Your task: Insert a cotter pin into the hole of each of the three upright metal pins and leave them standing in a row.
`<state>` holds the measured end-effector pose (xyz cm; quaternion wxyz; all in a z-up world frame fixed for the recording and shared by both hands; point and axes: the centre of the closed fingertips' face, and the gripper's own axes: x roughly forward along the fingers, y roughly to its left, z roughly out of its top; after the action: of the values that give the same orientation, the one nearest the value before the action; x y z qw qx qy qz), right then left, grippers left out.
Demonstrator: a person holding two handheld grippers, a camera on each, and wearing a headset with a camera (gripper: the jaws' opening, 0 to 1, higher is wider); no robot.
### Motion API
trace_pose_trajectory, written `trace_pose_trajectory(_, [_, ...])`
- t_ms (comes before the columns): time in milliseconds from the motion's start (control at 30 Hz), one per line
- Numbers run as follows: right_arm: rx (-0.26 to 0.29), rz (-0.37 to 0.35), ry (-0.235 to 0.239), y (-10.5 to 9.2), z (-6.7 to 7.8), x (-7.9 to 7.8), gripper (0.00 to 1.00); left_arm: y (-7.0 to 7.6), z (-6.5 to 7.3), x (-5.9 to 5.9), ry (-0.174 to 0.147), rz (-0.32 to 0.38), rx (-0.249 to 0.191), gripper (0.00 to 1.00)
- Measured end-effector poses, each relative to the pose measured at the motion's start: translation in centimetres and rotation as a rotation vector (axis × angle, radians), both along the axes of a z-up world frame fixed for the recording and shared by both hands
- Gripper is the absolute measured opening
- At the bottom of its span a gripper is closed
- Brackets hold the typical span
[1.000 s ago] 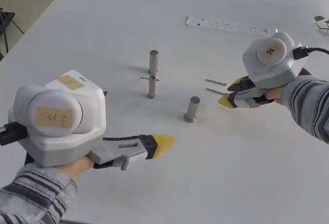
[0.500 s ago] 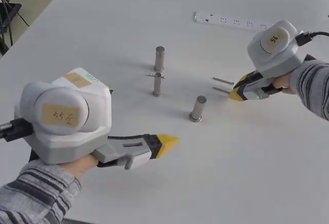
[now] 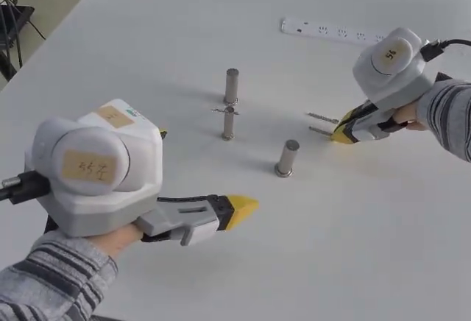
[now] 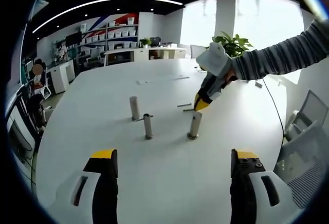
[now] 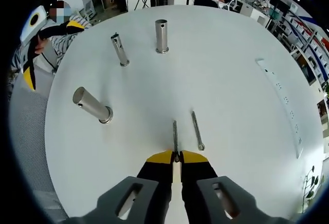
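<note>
White counter (image 3: pixel 147 41) spreads beneath both my tongs. My right tongs (image 5: pixel 176 157) are clenched on the near end of a cotter pin (image 5: pixel 175 134) lying flat, with a second cotter pin (image 5: pixel 196 130) just right of it. Three metal pins (image 5: pixel 162 36) stand ahead and left of them, the middle pin (image 3: pixel 229 124) with a pin through its hole. My left tongs (image 4: pixel 172 154) hang released, well short of the pins.

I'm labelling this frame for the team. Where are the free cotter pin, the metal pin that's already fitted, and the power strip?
free cotter pin (image 5: pixel 197 129), right gripper view, middle of its shaft.
fitted metal pin (image 3: pixel 229 126), head view, lower shaft.
power strip (image 3: pixel 331 32), head view, middle of its top face.
</note>
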<state>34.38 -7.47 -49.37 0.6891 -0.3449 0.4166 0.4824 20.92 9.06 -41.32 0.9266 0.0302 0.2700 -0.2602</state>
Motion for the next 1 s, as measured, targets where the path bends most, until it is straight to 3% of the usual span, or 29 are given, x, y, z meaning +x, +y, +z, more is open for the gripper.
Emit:
trace_pose_trajectory(333, [0.005,0.032,-0.031,0.1,0.1,-0.1,0.0,-0.7,0.3,-0.2,-0.004,-0.023,-0.023,0.85])
trace_pose_trajectory(533, [0.065,0.026,-0.062,0.5,0.9,-0.2,0.0,-1.3,0.4,-0.5,-0.004,-0.043,-0.046,0.78])
trace_pose_trajectory(767, [0.095,0.053,-0.095,1.1,2.4,-1.8,0.0,-1.9,0.8,-0.5,-0.007,-0.066,-0.06,0.72])
trace_pose_trajectory(1000, [0.132,0.111,-0.138,2.0,4.4,-4.5,0.0,-2.7,1.3,-0.2,0.005,-0.089,-0.088,0.61])
